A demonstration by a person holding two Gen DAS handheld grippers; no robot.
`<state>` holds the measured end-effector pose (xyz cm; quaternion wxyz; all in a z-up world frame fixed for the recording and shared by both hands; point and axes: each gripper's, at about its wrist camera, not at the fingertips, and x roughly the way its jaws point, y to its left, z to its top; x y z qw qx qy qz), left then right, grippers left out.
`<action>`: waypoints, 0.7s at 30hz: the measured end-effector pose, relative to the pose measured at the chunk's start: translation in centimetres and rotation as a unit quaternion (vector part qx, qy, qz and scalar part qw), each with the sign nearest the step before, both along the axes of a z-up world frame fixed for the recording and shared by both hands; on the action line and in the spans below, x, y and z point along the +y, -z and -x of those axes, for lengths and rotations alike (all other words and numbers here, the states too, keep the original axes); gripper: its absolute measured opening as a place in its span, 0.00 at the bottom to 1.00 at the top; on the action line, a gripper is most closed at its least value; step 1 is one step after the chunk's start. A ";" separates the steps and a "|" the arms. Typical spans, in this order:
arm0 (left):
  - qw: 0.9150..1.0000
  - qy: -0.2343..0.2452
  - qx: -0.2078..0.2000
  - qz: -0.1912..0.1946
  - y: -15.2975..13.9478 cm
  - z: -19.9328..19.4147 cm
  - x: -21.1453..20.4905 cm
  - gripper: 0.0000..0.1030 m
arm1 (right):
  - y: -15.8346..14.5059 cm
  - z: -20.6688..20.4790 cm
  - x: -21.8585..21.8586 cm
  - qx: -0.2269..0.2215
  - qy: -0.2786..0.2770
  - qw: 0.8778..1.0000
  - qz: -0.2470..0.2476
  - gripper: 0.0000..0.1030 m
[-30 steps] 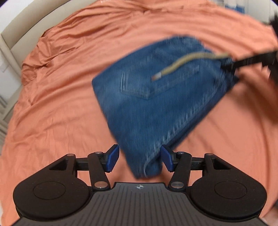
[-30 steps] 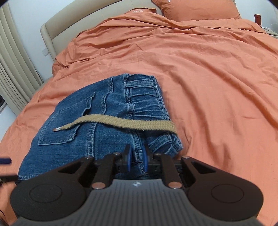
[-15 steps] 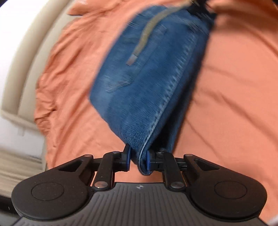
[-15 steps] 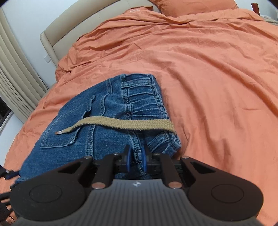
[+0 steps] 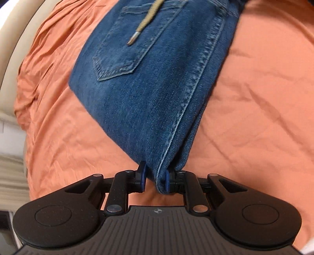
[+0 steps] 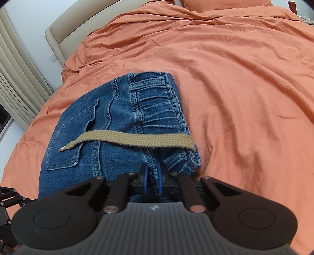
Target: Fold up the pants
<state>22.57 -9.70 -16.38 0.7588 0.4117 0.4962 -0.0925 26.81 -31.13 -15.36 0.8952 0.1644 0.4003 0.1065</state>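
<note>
While the folded jeans (image 6: 109, 137) lie on the orange bedsheet (image 6: 245, 88), both hand-held grippers are seen clamped on the denim at opposite ends of the bundle. The left gripper (image 5: 154, 179) is closed on a corner of the fold, where a stitched side seam (image 5: 188, 102) runs down into the jaws; its blue pads (image 5: 167, 180) are pressed against the cloth on both sides. The right gripper (image 6: 152, 181) is closed on the waistband end, with a thick double-stitched seam pinched between its blue pads (image 6: 145, 181).

A back pocket (image 5: 125, 45) is turned upward on the top layer. A tan woven drawstring (image 6: 137, 138) is laid flat across the denim from the waistband edge toward the pocket, and its metal tip (image 5: 133, 40) is seen resting on the pocket. Belt loops (image 6: 147, 85) are visible along the gathered waistband at the far edge in the right wrist view.

The jeans are positioned near one side of the bed, with wrinkled sheet exposed all round them. A beige padded bed frame (image 6: 78, 21) is noted beyond the sheet, an orange pillow (image 6: 225, 3) at the far end, and pleated beige curtains (image 6: 17, 68) at the wall. At the lower left edge of the right wrist view, black linkage of the left gripper is just visible.
</note>
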 end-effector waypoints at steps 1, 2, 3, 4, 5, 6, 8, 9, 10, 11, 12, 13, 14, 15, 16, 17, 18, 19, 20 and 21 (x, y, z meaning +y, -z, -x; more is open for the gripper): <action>1.000 -0.007 -0.003 0.005 -0.2 0.1 0.1 0.18 | 0.0 0.0 0.0 0.000 0.000 1.000 -0.001 0.02; 1.000 -0.006 -0.006 0.003 -0.3 0.5 -0.1 0.19 | 0.0 0.0 0.0 0.000 0.000 1.000 -0.001 0.02; 1.000 -0.007 -0.006 0.002 -0.4 0.5 -0.1 0.19 | -0.1 0.0 0.0 0.000 0.000 1.000 -0.001 0.02; 1.000 -0.012 -0.002 0.003 -0.7 0.6 0.0 0.20 | -0.1 0.0 0.0 -0.001 0.000 1.000 0.000 0.02; 1.000 -0.015 0.003 0.005 -0.9 0.7 0.0 0.21 | -0.2 0.2 0.0 -0.001 0.000 1.000 0.001 0.02; 1.000 -0.019 0.017 0.012 -1.1 0.8 0.1 0.21 | -0.3 0.3 0.0 -0.001 0.000 1.000 0.001 0.02; 0.999 -0.028 0.026 0.027 -1.7 1.3 0.1 0.27 | -0.4 0.5 -0.1 0.001 -0.004 1.000 0.002 0.02; 0.998 -0.034 0.033 0.031 -2.0 1.5 0.2 0.30 | -0.5 0.6 -0.3 0.003 -0.005 1.000 0.000 0.02; 0.998 -0.040 0.039 0.037 -2.2 1.6 0.3 0.31 | -0.5 0.7 -0.5 0.007 -0.006 1.000 -0.004 0.02; 0.997 -0.045 0.039 0.043 -2.6 1.7 0.3 0.32 | -0.6 0.8 -0.7 0.011 -0.006 1.000 -0.010 0.02; 0.997 -0.051 0.035 0.053 -3.2 1.7 0.5 0.33 | -0.7 1.0 -0.9 0.012 -0.006 1.000 -0.014 0.02; 0.996 -0.060 0.030 0.064 -3.9 1.6 0.7 0.37 | -0.9 1.2 -1.1 0.015 -0.006 1.000 -0.015 0.04; 0.994 -0.069 0.024 0.076 -4.4 1.5 1.0 0.41 | -1.1 1.4 -1.2 0.019 -0.005 1.000 -0.017 0.07; 0.993 -0.078 0.018 0.091 -5.2 1.3 1.1 0.42 | -1.4 1.6 -1.4 0.020 -0.006 1.000 -0.022 0.12; 0.990 -0.088 0.013 0.107 -5.9 0.9 1.3 0.44 | -1.9 1.9 -1.5 0.018 -0.007 0.999 -0.027 0.21; 0.987 -0.099 0.007 0.125 -6.7 0.4 1.5 0.47 | -2.4 2.2 -1.6 0.013 -0.008 0.999 -0.029 0.27; 0.984 -0.112 0.001 0.141 -7.5 0.0 1.7 0.49 | -2.9 2.5 -1.8 0.003 -0.007 1.000 -0.029 0.33; 0.980 -0.125 -0.006 0.155 -8.2 -0.4 2.0 0.51 | -3.5 2.7 -2.0 -0.007 -0.005 0.999 -0.031 0.34; 0.976 -0.137 -0.013 0.167 -8.8 -1.0 2.2 0.53 | -3.9 2.8 -2.3 -0.015 -0.001 0.999 -0.037 0.34; 0.973 -0.149 -0.020 0.174 -9.2 -1.5 2.4 0.53 | -4.2 2.9 -2.7 -0.024 0.002 0.999 -0.049 0.39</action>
